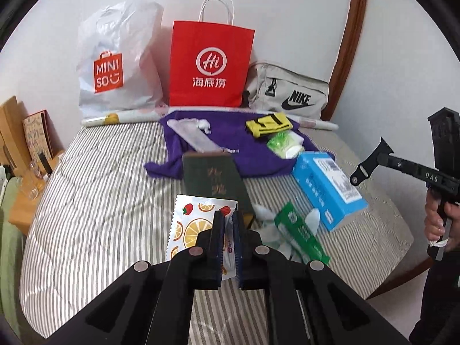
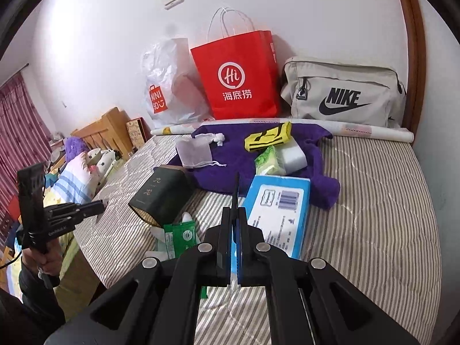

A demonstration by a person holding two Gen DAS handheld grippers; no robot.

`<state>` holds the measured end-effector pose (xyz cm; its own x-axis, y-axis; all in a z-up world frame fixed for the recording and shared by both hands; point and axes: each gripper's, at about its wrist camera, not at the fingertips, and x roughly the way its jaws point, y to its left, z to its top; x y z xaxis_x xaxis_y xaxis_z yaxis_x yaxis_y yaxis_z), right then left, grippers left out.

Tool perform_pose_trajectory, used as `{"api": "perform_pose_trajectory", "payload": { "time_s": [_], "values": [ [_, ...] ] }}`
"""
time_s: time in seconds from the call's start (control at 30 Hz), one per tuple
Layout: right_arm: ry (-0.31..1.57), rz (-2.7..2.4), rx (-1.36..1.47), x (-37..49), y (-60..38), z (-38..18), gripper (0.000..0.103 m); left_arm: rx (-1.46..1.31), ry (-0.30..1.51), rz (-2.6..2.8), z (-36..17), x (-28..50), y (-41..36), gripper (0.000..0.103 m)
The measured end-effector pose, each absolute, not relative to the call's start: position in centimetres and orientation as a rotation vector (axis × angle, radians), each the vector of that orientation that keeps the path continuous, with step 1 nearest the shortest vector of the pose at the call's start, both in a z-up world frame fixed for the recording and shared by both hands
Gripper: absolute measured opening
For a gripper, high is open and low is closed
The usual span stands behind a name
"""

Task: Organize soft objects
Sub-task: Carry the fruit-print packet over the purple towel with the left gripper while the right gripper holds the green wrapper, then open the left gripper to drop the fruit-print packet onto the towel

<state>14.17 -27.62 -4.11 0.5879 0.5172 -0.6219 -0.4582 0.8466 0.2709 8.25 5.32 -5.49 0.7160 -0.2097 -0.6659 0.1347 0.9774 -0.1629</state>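
Two claws work over the bed [image 1: 95,189]: our left claw [image 1: 228,215] clamps the fruit-print packet [image 1: 189,224], our right claw [image 2: 235,215] is pressed together. Ahead, the green tin [image 1: 212,178] and blue box [image 1: 327,187] crowd the purple towel [image 1: 230,135] near the bed's far edge.

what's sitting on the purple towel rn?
On the purple towel: a white mesh drawstring pouch, a yellow-black folded cloth, a green tissue pack and a white block beside it. Anything beneath the towel is covered.
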Motion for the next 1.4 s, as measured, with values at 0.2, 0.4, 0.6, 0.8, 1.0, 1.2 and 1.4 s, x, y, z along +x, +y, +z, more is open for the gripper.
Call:
{"api": "perform_pose_trajectory", "payload": {
  "time_s": [0.2, 0.4, 0.6, 0.8, 1.0, 1.2, 1.4],
  "values": [
    [0.751, 0.570, 0.090, 16.2, -27.4, -3.8, 0.002, -0.099, 0.736, -0.201, -4.2, 10.8, 4.9, 0.007],
    [0.752, 0.561, 0.091, 18.8, -27.2, -3.4, 0.003, -0.097, 0.729, -0.201, -3.3, 13.9, 4.6, 0.007],
    [0.764, 0.560, 0.090, 21.4, -26.8, -3.4, 0.002, -0.103, 0.738, -0.197, -3.1, 17.3, 4.6, 0.007],
    [0.771, 0.548, 0.080, 23.9, -26.4, -3.6, 0.002, -0.114, 0.745, -0.202, -3.1, 20.4, 4.7, 0.007],
    [0.777, 0.532, 0.081, 26.4, -26.0, -4.1, 0.002, -0.116, 0.774, -0.197, -3.8, 23.4, 4.6, 0.007],
    [0.806, 0.529, 0.069, 28.9, -24.8, -5.2, 0.002, -0.096, 0.806, -0.204, -4.9, 26.3, 4.0, 0.007],
    [0.821, 0.489, -0.007, 30.5, -23.1, -6.0, 0.002, -0.094, 0.840, -0.202, -6.4, 29.1, 3.8, 0.007]
  ]
}}
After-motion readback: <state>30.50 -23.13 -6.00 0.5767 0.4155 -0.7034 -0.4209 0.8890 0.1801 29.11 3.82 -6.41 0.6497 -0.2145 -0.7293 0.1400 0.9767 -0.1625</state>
